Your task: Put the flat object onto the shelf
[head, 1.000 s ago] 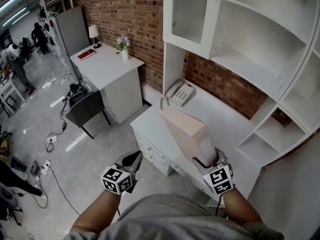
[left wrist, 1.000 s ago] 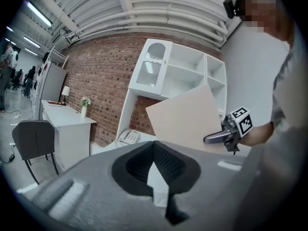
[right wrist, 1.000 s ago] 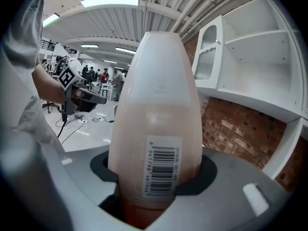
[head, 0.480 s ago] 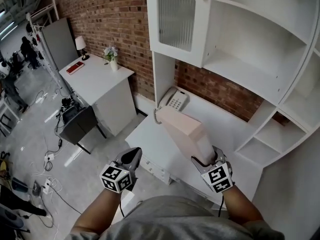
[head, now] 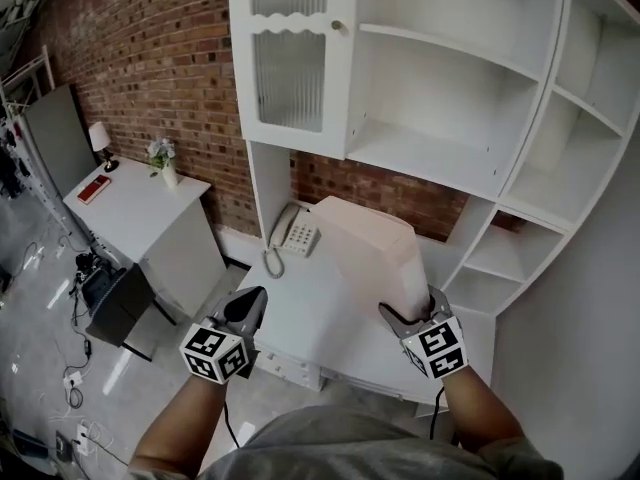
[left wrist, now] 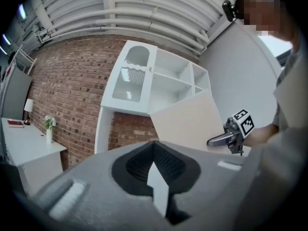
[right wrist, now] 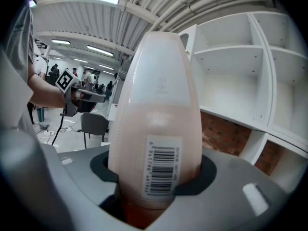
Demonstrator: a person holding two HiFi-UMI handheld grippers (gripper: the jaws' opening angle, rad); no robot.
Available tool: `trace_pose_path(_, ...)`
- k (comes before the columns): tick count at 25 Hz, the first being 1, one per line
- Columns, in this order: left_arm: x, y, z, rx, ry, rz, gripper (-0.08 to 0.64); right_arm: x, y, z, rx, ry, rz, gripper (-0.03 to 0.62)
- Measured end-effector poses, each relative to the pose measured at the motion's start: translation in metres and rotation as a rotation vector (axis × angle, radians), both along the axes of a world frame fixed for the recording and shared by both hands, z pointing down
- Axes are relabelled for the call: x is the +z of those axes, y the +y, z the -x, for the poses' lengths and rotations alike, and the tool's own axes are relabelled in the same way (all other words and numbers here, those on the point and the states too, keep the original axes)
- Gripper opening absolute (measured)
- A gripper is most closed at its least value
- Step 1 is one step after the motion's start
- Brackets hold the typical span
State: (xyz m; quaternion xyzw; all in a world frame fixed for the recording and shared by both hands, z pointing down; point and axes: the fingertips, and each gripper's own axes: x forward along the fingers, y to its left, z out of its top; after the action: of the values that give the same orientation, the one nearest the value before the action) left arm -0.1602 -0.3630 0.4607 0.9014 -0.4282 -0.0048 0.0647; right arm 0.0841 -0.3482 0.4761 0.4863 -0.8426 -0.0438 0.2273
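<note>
The flat object [head: 375, 258] is a pale pink box with a barcode label on its near end [right wrist: 159, 119]. My right gripper [head: 410, 313] is shut on its lower end and holds it tilted up toward the white shelf unit [head: 420, 158]. The box's top reaches in front of the lower open shelf. My left gripper [head: 248, 306] hangs to the left over the desk edge, its jaws together and empty [left wrist: 156, 177]. In the left gripper view the box [left wrist: 190, 121] shows against the shelf unit [left wrist: 168, 81].
A white desk [head: 300, 313] stands under the shelves, with a white telephone [head: 295, 236] at its back. A glass-fronted cabinet door [head: 290, 68] is at the upper left. A second desk [head: 130, 203] and a black chair [head: 115, 303] stand to the left by the brick wall.
The view has swung up and closer to the shelf unit. The right gripper has carried the box up toward the open shelves. The left gripper has kept alongside, empty.
</note>
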Motion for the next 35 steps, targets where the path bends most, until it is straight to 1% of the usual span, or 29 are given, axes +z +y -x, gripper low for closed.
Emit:
trace_pose_path(3, -0.032, -0.014, -0.029, 0.074, -0.009, -0.059, 0.000, -0.037, 0.002, -0.028, 0.087, -0.041, -0.042, 0.285)
trace_pose_path(7, -0.079, -0.030, -0.082, 0.191, -0.008, -0.135, 0.000, -0.090, 0.012, -0.074, 0.203, -0.103, -0.109, 0.285)
trace_pose_path(12, -0.149, -0.032, -0.151, 0.341, 0.016, -0.246, 0.000, -0.157, 0.035, -0.131, 0.343, -0.112, -0.219, 0.285)
trace_pose_path(15, -0.187, -0.026, -0.189, 0.418, 0.020, -0.305, 0.000, -0.196, 0.052, -0.162, 0.414, -0.070, -0.288, 0.285)
trace_pose_path(18, -0.223, -0.018, -0.225, 0.499, 0.042, -0.344, 0.000, -0.236, 0.073, -0.195, 0.487, -0.021, -0.354, 0.285)
trace_pose_path(22, -0.266, -0.005, -0.258, 0.566, 0.047, -0.387, 0.000, -0.290, 0.103, -0.233, 0.574, 0.069, -0.424, 0.285)
trace_pose_path(24, -0.286, -0.003, -0.270, 0.587, 0.052, -0.399, 0.000, -0.318, 0.114, -0.248, 0.610, 0.111, -0.456, 0.285)
trace_pose_path(29, -0.331, 0.002, -0.298, 0.621, 0.030, -0.446, 0.000, -0.387, 0.132, -0.277, 0.677, 0.210, -0.529, 0.284)
trace_pose_path(35, -0.385, 0.000, -0.316, 0.638, 0.061, -0.452, 0.000, -0.458, 0.129, -0.296, 0.711, 0.309, -0.581, 0.284)
